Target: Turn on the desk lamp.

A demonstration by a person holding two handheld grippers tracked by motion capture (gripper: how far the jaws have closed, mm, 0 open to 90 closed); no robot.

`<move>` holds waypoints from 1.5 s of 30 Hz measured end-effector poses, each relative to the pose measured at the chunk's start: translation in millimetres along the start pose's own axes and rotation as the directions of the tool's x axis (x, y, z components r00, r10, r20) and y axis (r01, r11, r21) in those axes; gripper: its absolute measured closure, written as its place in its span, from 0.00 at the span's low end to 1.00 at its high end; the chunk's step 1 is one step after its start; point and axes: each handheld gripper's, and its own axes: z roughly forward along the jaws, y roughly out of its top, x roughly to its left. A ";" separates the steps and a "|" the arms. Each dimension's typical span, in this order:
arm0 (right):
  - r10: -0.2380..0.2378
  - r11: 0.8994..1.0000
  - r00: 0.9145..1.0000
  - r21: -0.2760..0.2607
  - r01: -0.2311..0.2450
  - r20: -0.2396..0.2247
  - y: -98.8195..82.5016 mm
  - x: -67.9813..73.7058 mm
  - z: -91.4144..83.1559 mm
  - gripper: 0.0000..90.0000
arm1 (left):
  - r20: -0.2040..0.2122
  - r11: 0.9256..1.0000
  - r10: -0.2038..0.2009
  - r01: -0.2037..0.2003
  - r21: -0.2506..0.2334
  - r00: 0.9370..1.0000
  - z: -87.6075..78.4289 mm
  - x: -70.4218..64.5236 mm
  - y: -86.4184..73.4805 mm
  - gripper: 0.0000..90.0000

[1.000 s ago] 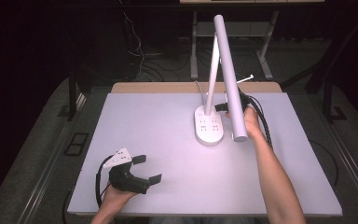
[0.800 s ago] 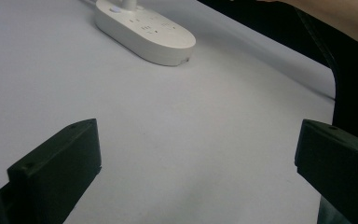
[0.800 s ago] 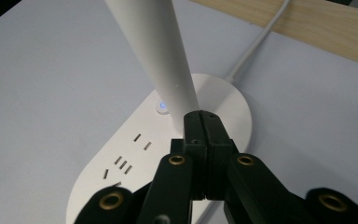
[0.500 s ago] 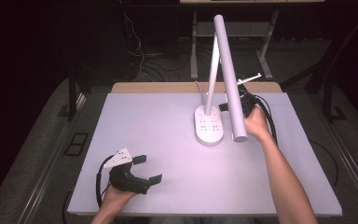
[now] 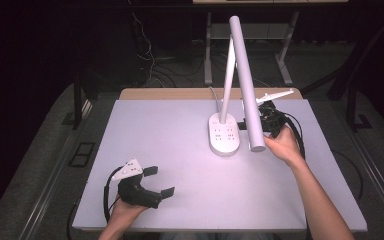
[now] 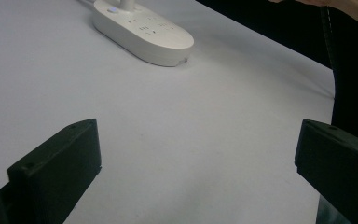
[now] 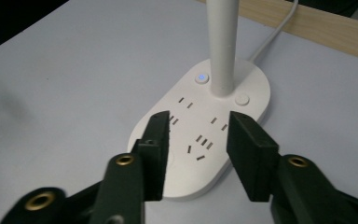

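One white desk lamp [image 5: 224, 135] stands on the far right part of the table [image 5: 180, 150], and its oval base, dotted with socket slots, lies just ahead of and below the right gripper [image 7: 199, 140]. In the right gripper view the two black fingers [image 7: 157, 140] stand partly spread with nothing between them; they have just been opening, and the base shows through the gap, its slots nearest the tips. Beyond the tips rises the lamp's upright stem [image 7: 223, 46], flanked by a small button lit blue [image 7: 202, 78] on one side and a plain white button [image 7: 242, 99] on the other. A white cord [image 7: 270, 39] runs off from the base past the stem toward the table's wooden far edge. From the high view the lamp's long tubular head [image 5: 246, 85] slants down over the base, and its lower end sits just beside the right gripper [image 5: 269, 122].

Farther out, the left gripper [image 5: 159, 181] rests near the front left of the table, well apart from the lamp. Its fingers [image 6: 56, 163] are spread wide over bare tabletop with nothing between them, and the lamp's base lies far beyond their tips.
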 end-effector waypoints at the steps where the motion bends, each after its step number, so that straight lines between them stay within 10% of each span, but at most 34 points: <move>1: 0.000 1.000 1.000 -0.007 0.000 0.004 -2.0 1.7 -2.0 0.54 | 0.000 1.000 0.003 -0.003 0.000 1.000 0.2 0.1 0.1 0.00; 12: -0.014 1.000 0.999 -0.015 0.014 -0.036 -26.6 17.8 -22.0 0.00 | 0.003 1.000 0.001 -0.001 -0.001 1.000 1.0 0.1 0.3 0.00; 45: 0.016 0.995 0.997 -0.095 -0.023 -0.071 -129.7 35.1 -54.1 0.00 | 0.001 1.000 0.007 -0.007 0.012 1.000 2.4 -0.2 0.3 0.00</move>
